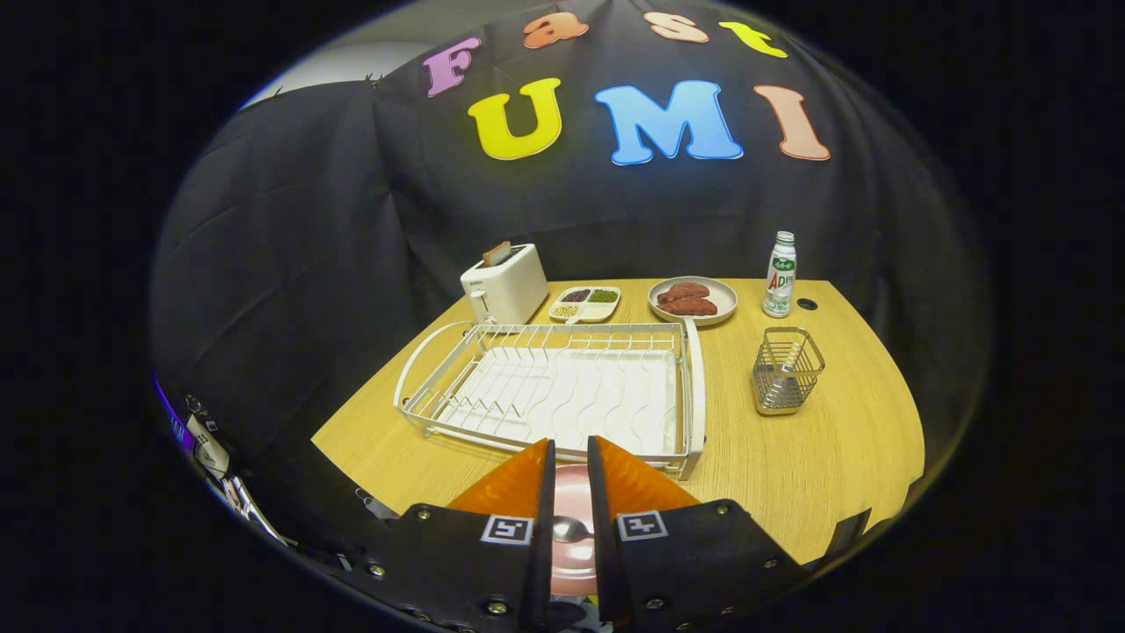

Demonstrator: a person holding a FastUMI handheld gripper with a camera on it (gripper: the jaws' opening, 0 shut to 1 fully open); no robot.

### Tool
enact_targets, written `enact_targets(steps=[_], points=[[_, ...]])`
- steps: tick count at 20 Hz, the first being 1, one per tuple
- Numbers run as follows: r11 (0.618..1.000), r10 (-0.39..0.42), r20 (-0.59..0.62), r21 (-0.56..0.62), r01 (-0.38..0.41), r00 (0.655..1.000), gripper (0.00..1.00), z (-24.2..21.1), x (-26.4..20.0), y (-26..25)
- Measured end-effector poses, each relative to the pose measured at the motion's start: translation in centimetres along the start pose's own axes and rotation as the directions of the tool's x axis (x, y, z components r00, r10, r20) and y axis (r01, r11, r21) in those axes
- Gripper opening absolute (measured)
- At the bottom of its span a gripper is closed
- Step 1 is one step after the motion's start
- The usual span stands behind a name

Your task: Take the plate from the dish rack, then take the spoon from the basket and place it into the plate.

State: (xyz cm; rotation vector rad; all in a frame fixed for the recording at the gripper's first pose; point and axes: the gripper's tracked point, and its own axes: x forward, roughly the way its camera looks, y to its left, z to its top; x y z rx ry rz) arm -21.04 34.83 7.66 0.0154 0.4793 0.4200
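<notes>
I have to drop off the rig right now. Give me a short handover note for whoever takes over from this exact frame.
Tool: fingers close together, hovering over the pink plate; a spoon bowl shows in the gap between them, but whether they grip it cannot be told.
Plate: on the table just in front of the dish rack, beneath the fingers. Rack holds no dishes.
Basket: to the right of the rack, no spoon seen in it.
Done: plate out of the rack, spoon out of the basket and over the plate.
Left: confirm the spoon lies in the plate, then withdraw.
</notes>
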Motion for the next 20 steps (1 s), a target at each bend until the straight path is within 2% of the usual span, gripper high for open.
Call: enact_targets(steps=[4, 8, 11, 15, 20], points=[[0.999, -0.044, 0.073, -0.017, 0.045, 0.996, 0.21, 2.7, -1.1, -1.7], [0.993, -0.107, 0.222, -0.017, 0.114, 0.969, 0.21, 8.0, -3.4, -3.6], [0.987, -0.151, 0.337, -0.006, 0.163, 0.929, 0.2, 12.8, -5.5, -5.2], [0.975, -0.205, 0.475, 0.019, 0.222, 0.856, 0.2, 18.4, -8.2, -7.4], [0.96, -0.254, 0.567, 0.051, 0.275, 0.784, 0.2, 22.4, -11.4, -10.3]])
